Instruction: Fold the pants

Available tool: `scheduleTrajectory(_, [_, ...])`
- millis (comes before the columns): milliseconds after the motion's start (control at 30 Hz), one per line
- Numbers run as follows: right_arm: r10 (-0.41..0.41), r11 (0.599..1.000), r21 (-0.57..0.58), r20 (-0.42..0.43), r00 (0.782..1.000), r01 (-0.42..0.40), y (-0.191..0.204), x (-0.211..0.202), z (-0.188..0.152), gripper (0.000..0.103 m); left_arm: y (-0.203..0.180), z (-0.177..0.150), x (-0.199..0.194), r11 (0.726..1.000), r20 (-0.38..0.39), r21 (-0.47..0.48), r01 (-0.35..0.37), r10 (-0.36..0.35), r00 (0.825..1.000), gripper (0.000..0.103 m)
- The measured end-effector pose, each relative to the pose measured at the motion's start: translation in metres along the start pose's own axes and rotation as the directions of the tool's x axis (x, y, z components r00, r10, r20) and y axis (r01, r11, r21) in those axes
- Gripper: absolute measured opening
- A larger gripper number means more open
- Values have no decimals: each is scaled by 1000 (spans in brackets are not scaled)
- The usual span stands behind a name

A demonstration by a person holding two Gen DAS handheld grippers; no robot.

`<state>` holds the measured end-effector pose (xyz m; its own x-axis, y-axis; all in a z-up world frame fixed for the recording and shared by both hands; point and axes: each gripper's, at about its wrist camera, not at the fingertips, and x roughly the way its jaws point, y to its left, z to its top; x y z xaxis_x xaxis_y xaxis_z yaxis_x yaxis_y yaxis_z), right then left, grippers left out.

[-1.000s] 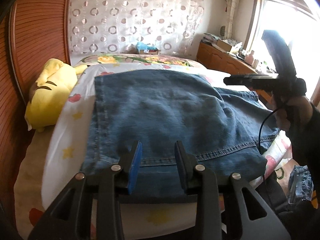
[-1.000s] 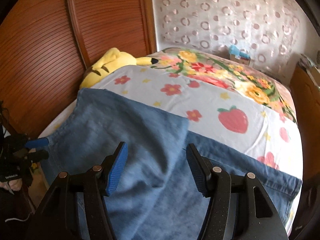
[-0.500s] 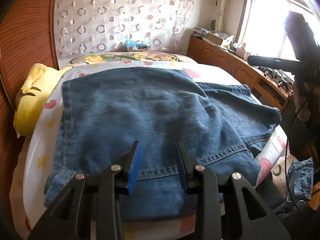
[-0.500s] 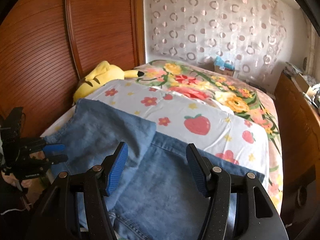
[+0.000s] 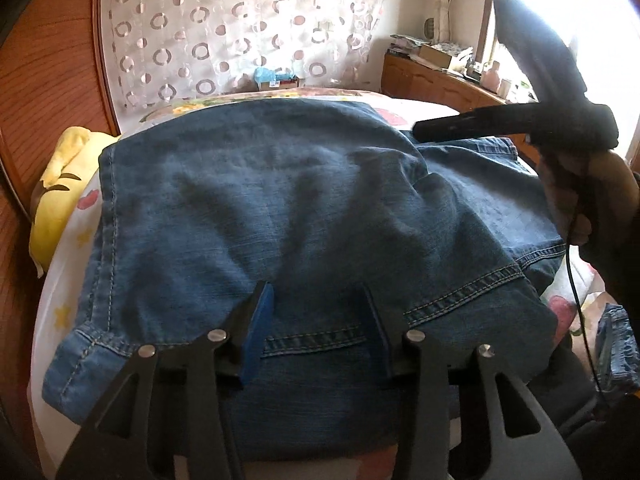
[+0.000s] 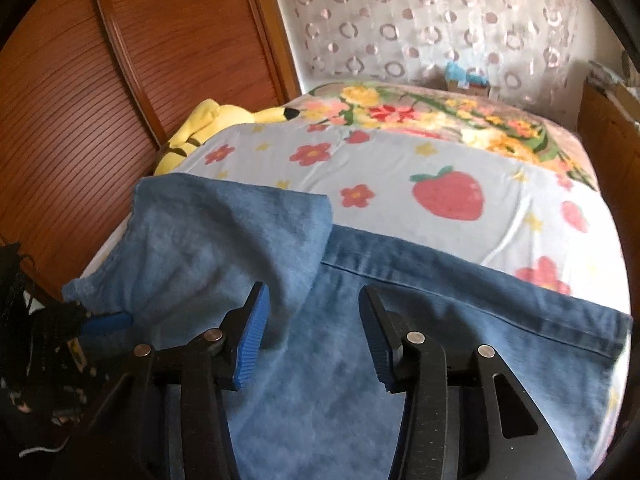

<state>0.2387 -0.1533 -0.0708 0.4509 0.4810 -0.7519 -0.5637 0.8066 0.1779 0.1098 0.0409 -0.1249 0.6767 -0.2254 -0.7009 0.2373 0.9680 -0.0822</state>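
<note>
Blue denim pants (image 5: 280,208) lie on the bed, one part folded over the other. The folded flap shows at the left of the right wrist view (image 6: 224,232), the lower layer (image 6: 440,320) running right. My left gripper (image 5: 316,320) is open and empty, just above the near hem of the pants. My right gripper (image 6: 314,320) is open and empty above the fold edge. The right gripper also shows in the left wrist view (image 5: 520,124), held in a hand over the pants' right side. The left gripper's blue fingertips (image 6: 108,322) show at the flap's left corner.
The bed has a white sheet with strawberries and flowers (image 6: 440,184). A yellow plush toy (image 5: 60,184) lies against the wooden wall panels (image 6: 100,80) at the left. A wooden cabinet (image 5: 440,80) stands by the window. More denim (image 5: 616,344) lies off the bed's right side.
Both grippers stayed open. The left view swung right and then back over the near hem. The right gripper pulled back and then came in lower over the fold edge.
</note>
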Motion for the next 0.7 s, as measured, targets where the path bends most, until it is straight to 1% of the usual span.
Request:
scheduleTrajectory(67, [1,1000,-1,-22,1000,-1,3,11,3,47,0,-1,-1,1000,7,-7,-6,6,1000,45])
scheduleTrajectory(167, [6,1000,3,-44,999,-6,6,25,8,46,2,-3,-1,1000,17,-21,5,-5,1000,47])
scheduleTrajectory(200, [14,1000,9,-47,999,-13,6,28,11,39,2,-3,-1,1000,21,-20,7,-7,1000,47])
scheduleTrajectory(233, [24,1000,13,-49,999,-23,7,30,15,29,2,-4,-2,1000,23,-17,8,-8,1000,47])
scheduleTrajectory(267, [28,1000,14,-48,998,-27,7,31,17,25,2,-4,-2,1000,22,-13,10,-9,1000,47])
scheduleTrajectory(300, [35,999,12,-46,998,-35,9,31,20,10,2,-4,-2,1000,20,-6,10,-10,1000,47])
scheduleTrajectory(333, [35,999,1,-32,999,-34,11,30,24,2,2,-4,-1,1000,18,0,11,-11,1000,47])
scheduleTrajectory(400, [14,1000,-22,26,1000,-13,19,20,34,1,3,-4,-2,1000,17,2,18,-18,1000,47])
scheduleTrajectory(433, [23,999,-35,74,997,-21,24,12,39,1,4,-4,-2,1000,17,-1,23,-23,1000,47])
scheduleTrajectory(500, [19,998,-66,114,993,-12,35,4,45,1,6,-3,-3,999,16,-5,32,-32,999,47])
scheduleTrajectory(533, [10,997,-73,113,994,-2,39,6,47,1,6,-4,-3,999,16,-6,34,-34,999,47])
scheduleTrajectory(567, [-15,997,-78,119,993,25,42,6,48,1,6,-4,-3,999,18,-6,37,-36,999,47])
scheduleTrajectory(600, [-35,995,-89,138,990,48,45,6,47,1,7,-4,-3,999,20,-6,38,-38,999,47])
scheduleTrajectory(633, [-35,995,-92,139,990,48,46,7,46,1,7,-4,-3,999,20,-5,40,-39,999,47])
scheduleTrajectory(667, [-44,995,-88,127,991,56,46,10,46,1,7,-5,-3,999,22,-4,42,-42,999,47])
scheduleTrajectory(700, [-71,994,-80,111,991,80,45,13,46,1,6,-5,-4,999,24,-7,43,-43,999,47])
